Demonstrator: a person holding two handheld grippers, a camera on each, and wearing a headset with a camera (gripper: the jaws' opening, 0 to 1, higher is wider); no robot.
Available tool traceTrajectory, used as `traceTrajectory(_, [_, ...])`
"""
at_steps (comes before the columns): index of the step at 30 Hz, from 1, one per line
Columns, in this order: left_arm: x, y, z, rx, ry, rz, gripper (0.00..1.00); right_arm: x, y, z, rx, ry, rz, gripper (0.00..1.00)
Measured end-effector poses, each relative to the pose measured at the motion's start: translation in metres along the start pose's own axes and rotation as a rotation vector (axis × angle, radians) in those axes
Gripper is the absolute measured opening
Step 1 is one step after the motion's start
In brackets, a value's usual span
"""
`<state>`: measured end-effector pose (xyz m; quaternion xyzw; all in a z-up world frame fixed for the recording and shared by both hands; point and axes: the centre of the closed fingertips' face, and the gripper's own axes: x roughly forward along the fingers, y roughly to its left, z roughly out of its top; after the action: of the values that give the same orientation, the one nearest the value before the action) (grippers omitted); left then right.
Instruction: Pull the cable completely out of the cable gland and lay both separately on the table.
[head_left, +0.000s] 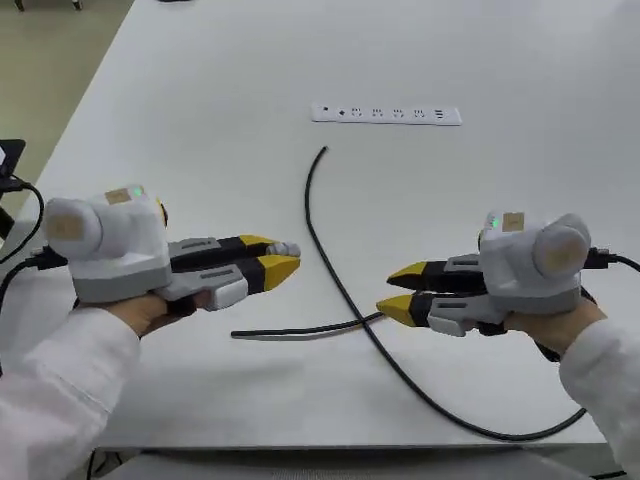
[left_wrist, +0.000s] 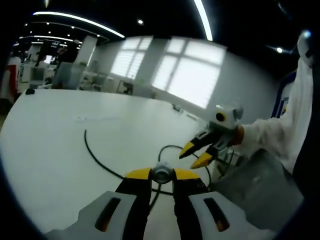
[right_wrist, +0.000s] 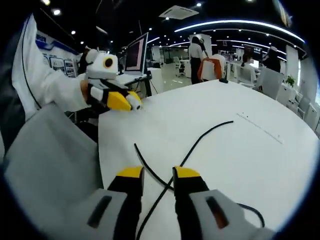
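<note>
My left claw (head_left: 284, 262) is clamped on the cable gland (left_wrist: 162, 171), a small round shiny grey piece pinched between my yellow tips. My right claw (right_wrist: 156, 174) stands parted, holding nothing. It hangs over the black cable (head_left: 318, 225), a thin smooth cord that crosses itself on the matte white table (head_left: 200, 150). A white power strip (head_left: 385, 114) lies beyond, with bare tabletop around it. The table's near edge runs just under both claws.

Bright, even overhead light falls on the matte white tabletop (head_left: 200, 130), leaving only faint soft shadows. In the gripper views, white ceiling light strips (left_wrist: 203, 20) glow, tall pale windows (left_wrist: 187, 75) wash out, and fisheye bending softens the edges.
</note>
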<state>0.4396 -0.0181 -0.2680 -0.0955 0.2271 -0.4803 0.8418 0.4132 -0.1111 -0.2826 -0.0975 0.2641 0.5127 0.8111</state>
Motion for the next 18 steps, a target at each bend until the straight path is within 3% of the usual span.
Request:
traceTrajectory(4, [0.02,0.006,-0.021,0.0,0.063,-0.006,0.17,-0.029,0.002,0.02,0.017,-0.075,-0.076,0.28])
traceTrajectory(8, [0.034,0.012,-0.043,0.005,0.135,-0.007,0.17,-0.055,-0.002,0.014,0.005,-0.044,-0.184,0.28])
traceTrajectory(13, [0.051,0.032,-0.075,0.02,0.238,0.034,0.17,-0.083,-0.001,0.021,0.128,-0.146,-0.3,0.26])
traceTrajectory(15, [0.055,0.041,-0.086,0.031,0.28,0.059,0.17,-0.088,0.002,0.019,0.145,-0.15,-0.315,0.24])
traceTrajectory(18, [0.06,0.048,-0.096,0.047,0.311,0.077,0.17,-0.089,0.008,0.007,0.145,-0.111,-0.303,0.24])
